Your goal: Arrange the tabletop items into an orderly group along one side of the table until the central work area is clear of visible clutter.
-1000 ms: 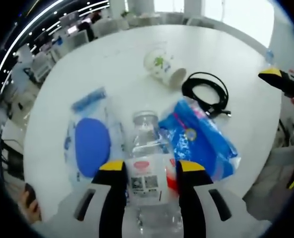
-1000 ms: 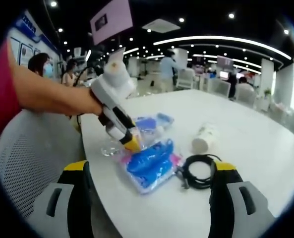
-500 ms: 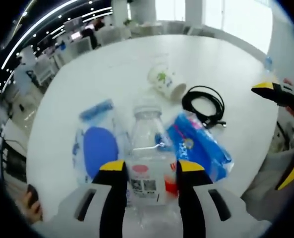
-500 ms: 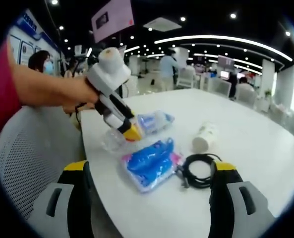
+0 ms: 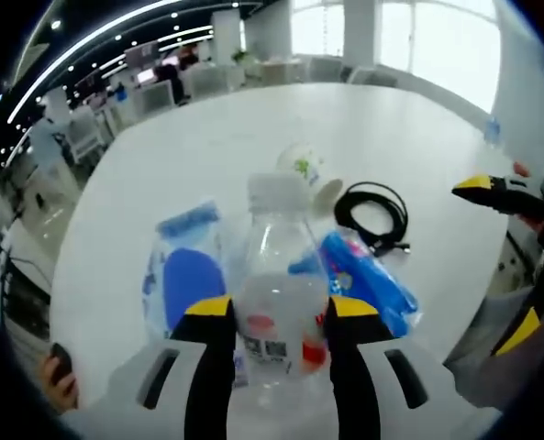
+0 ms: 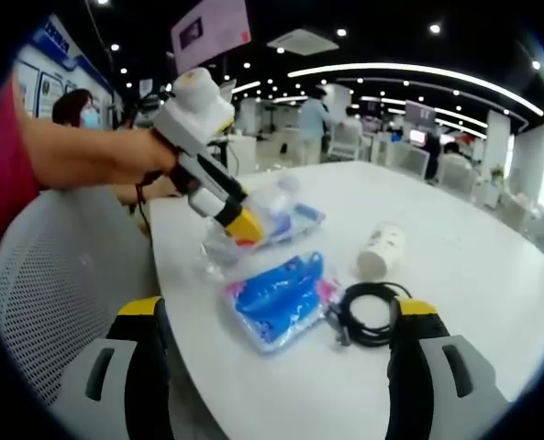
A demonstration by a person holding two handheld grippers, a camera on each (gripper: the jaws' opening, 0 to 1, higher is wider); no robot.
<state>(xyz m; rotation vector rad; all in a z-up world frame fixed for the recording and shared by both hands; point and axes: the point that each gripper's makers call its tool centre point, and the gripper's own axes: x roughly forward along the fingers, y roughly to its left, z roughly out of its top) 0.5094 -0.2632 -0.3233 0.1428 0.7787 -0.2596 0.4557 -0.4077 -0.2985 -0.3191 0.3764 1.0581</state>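
Bottle [image 5: 278,275] clamped in left gripper [image 5: 272,316], lifted over near table [image 5: 207,137] edge, long axis along jaws, cap forward; right gripper [image 6: 276,341] wide, empty, facing cable [image 6: 368,316].

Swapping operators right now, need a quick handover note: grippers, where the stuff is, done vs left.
Left gripper: shut on the clear plastic water bottle, lifted and tilted above the table.
Right gripper: open, holding nothing, hovering at the near edge of the white table.
On the table: blue pouch in a clear zip bag, crinkly blue plastic packet, coiled black cable, white paper cup lying on its side.
Done: bottle picked up.
Left: set the bottle down along one side, then line the other four up beside it.
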